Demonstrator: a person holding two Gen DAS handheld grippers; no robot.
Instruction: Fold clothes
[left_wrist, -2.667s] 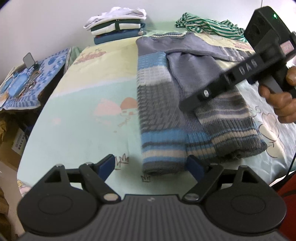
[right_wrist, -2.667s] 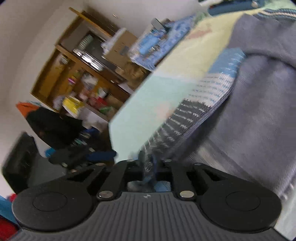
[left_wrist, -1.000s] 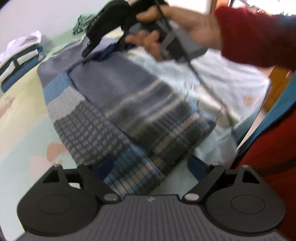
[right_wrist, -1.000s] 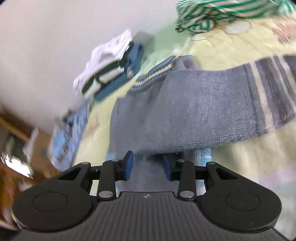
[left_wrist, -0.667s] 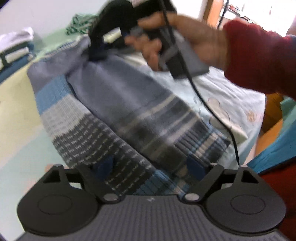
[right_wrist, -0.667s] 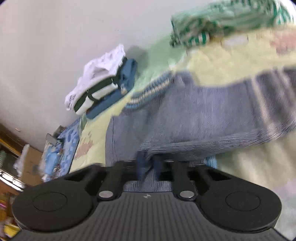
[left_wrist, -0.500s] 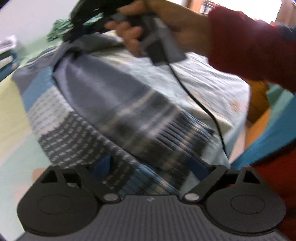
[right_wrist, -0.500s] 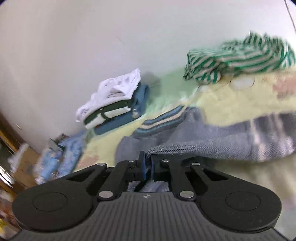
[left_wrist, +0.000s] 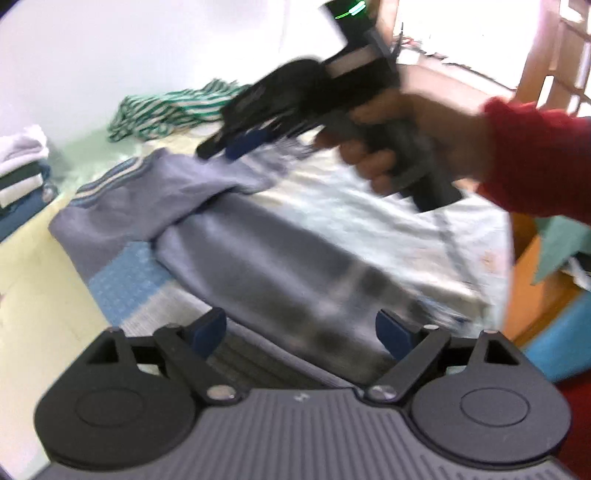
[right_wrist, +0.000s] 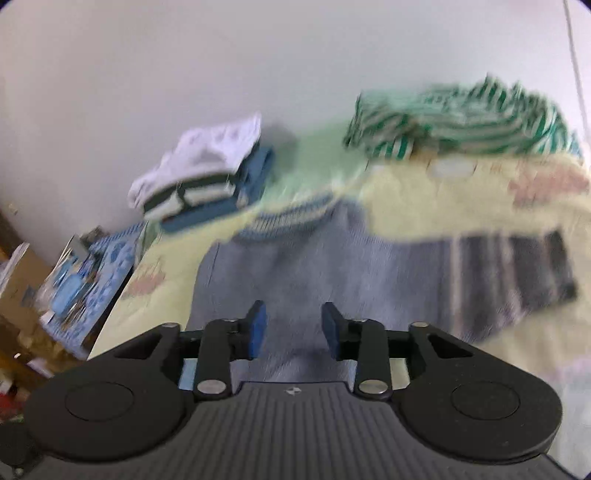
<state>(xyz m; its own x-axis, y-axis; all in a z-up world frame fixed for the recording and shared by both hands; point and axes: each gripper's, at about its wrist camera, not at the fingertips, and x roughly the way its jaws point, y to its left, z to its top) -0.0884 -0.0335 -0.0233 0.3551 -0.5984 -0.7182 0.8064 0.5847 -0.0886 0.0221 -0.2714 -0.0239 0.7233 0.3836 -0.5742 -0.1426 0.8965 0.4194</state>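
A grey-blue striped knit sweater lies on the bed, its sides folded inward. One striped sleeve lies across to the right. My left gripper hovers over the sweater's lower half. Its jaws stand wide and are closing, and the pads are not pressing on the cloth. A hand in a red sleeve holds my right gripper above the sweater's collar end. In the right wrist view the right gripper has its jaws opening with nothing between them, the sweater below.
A stack of folded clothes sits by the wall at the back left. A crumpled green-striped garment lies at the back right. The yellow-green bed sheet runs to an edge on the left, beside blue patterned clutter.
The right gripper shut on a fold of the sweater near the collar, raised it, then let go and rose clear. The left gripper slid along the sweater toward its hem side.
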